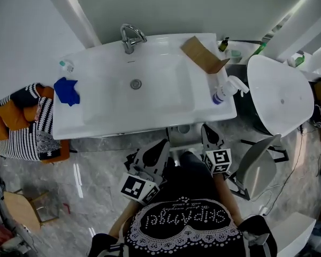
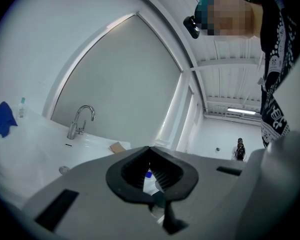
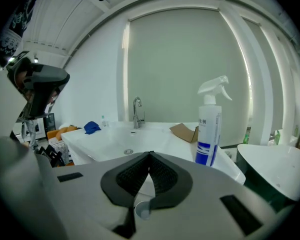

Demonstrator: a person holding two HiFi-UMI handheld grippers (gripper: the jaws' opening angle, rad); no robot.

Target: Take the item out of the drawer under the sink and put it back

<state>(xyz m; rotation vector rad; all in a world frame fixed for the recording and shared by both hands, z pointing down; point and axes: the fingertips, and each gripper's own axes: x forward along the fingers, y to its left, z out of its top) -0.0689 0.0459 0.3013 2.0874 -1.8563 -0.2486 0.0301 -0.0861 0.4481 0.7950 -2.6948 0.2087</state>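
The left gripper [image 2: 149, 148] and right gripper [image 3: 150, 153] are seen clenched, empty, at the sink's [image 1: 150, 123] 6 o'clock edge. A spray bottle [image 1: 224, 90] is stood at its 3 o'clock rim; the drawer item cannot be seen.

A white sink [image 1: 101, 111] carries a silver tap [image 1: 131, 38], a bright blue cloth [image 1: 67, 90], a brown cardboard piece [image 1: 203, 54] and a white spray bottle [image 1: 224, 90] with a blue label. Beside it lies orange fabric [image 1: 21, 127] with black-and-white stripes. The floor [image 1: 91, 181] is grey, marble-veined. The person's black top [image 1: 187, 218] has white dotted lace trim.
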